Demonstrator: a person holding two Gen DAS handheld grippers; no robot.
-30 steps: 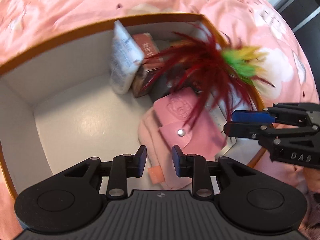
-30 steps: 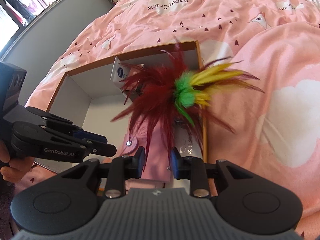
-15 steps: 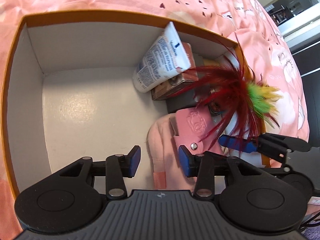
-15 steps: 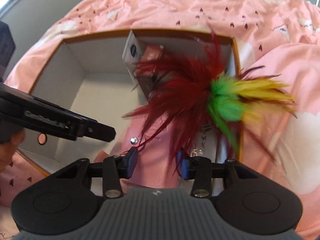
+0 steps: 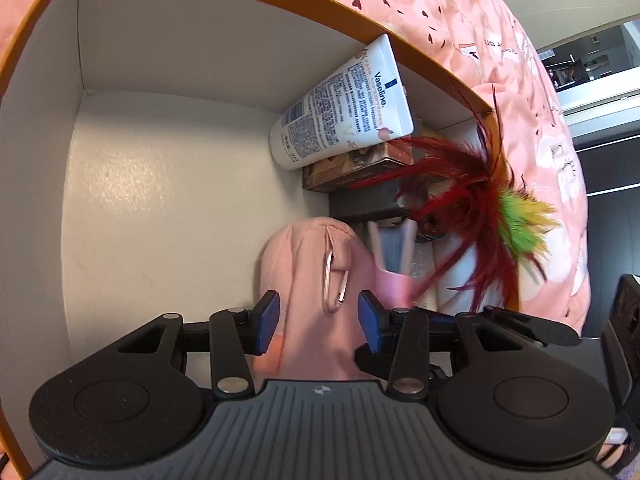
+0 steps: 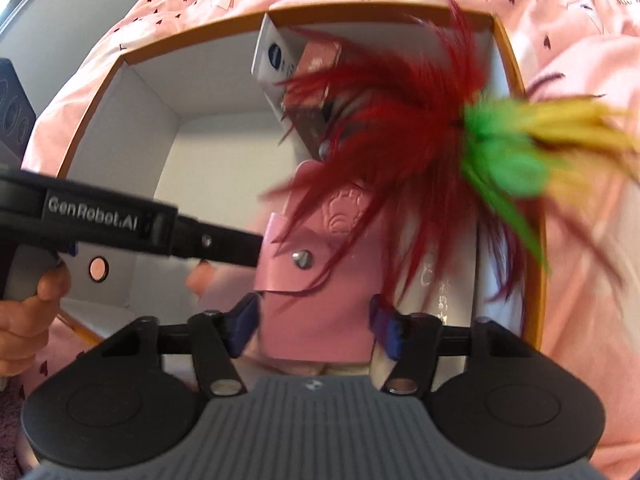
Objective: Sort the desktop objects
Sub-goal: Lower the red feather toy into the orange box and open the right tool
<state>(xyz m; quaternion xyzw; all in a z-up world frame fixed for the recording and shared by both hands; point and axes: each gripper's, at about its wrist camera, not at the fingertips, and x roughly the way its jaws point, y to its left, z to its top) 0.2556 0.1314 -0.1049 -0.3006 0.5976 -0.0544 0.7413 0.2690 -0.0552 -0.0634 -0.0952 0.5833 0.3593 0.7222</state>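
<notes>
Right gripper (image 6: 312,320) fingers opening around pink wallet (image 6: 320,264), left gripper (image 5: 318,320) apart; best withdrawn straight up, clear of feathers (image 6: 400,140).

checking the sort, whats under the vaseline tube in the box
The Vaseline tube leans on a brown carton, itself stacked on a dark box. Red feathers cover their right ends; anything beneath is hidden.

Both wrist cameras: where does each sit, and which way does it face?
Left wrist: on the left gripper, looking steeply down into the orange-rimmed white box; own fingers straddle a pink fabric pouch.
Right wrist: on the right gripper, jaws opening, facing down; left gripper and a hand show.
Shared: box, red-green-yellow feather toy.
</notes>
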